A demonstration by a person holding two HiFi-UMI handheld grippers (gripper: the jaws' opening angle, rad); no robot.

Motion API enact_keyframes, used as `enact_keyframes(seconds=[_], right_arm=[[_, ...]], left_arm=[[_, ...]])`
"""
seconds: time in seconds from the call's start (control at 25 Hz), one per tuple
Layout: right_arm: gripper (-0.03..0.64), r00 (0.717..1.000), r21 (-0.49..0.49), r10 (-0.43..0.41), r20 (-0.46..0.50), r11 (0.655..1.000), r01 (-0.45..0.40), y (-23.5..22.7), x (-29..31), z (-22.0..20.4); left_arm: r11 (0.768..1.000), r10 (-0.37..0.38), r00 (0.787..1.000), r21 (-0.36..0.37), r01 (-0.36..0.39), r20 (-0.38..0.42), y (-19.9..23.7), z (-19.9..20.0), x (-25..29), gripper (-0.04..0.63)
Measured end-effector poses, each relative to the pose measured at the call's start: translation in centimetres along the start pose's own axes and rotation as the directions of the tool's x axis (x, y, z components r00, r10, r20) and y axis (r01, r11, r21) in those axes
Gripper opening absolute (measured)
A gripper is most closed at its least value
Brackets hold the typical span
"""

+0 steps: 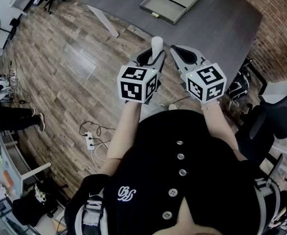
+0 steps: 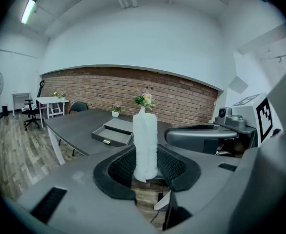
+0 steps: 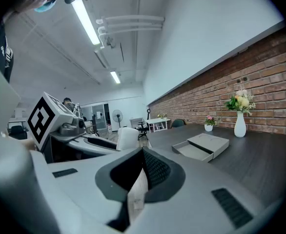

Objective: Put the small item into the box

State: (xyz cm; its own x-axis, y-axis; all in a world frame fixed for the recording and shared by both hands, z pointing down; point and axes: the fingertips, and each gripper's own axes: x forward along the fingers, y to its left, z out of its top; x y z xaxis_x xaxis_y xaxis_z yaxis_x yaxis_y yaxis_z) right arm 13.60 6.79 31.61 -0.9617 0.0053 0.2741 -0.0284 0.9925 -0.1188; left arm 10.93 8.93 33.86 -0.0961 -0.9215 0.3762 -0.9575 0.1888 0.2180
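A white, soft-looking cylinder [image 1: 156, 45] stands upright between the pads of my left gripper [image 1: 153, 58], which is shut on it. In the left gripper view the white cylinder [image 2: 145, 145] fills the gap between the jaws of the left gripper [image 2: 145, 165]. The grey box [image 1: 170, 2] lies on the dark table [image 1: 217, 28] ahead with its drawer pulled out; it also shows as the box [image 2: 112, 133] and the box [image 3: 201, 146]. My right gripper [image 1: 181, 54] is held beside the left one, over the floor short of the table edge. The right gripper [image 3: 142, 172] has its jaws together.
A white vase of flowers [image 3: 239, 123] and a small flower pot [image 3: 209, 126] stand on the table beyond the box. A power strip with cables [image 1: 90, 141] lies on the wooden floor. Black office chairs [image 1: 275, 116] stand at the right, and a person [image 1: 16, 119] is at the far left.
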Motion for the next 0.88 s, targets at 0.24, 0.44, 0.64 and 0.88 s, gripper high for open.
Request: enact_keyframes(seconds=[0.24, 0.44, 0.64, 0.88], right_arm=[[0.000, 1.000, 0.011, 0.015, -0.010, 1.000, -0.015, -0.1, 0.3, -0.7], [0.001, 0.999, -0.003, 0.015, -0.029, 1.000, -0.015, -0.1, 0.2, -1.3], [0.003, 1.000, 0.012, 0.005, 0.031, 1.000, -0.005, -0.9, 0.0, -0.2], [0.008, 0.999, 0.015, 0.052, -0.002, 0.999, -0.052, -1.7, -0.1, -1.2]], left_arm=[[1.000, -0.002, 1.000, -0.031, 0.002, -0.005, 0.3, -0.8, 0.8, 0.129], [0.999, -0.002, 1.000, -0.037, 0.001, -0.013, 0.3, -1.1, 1.0, 0.129], [0.999, 0.002, 1.000, -0.050, -0.002, 0.003, 0.7, -0.7, 1.3, 0.129], [0.998, 0.019, 1.000, -0.058, -0.018, 0.019, 1.4, 0.0, 2.4, 0.129]])
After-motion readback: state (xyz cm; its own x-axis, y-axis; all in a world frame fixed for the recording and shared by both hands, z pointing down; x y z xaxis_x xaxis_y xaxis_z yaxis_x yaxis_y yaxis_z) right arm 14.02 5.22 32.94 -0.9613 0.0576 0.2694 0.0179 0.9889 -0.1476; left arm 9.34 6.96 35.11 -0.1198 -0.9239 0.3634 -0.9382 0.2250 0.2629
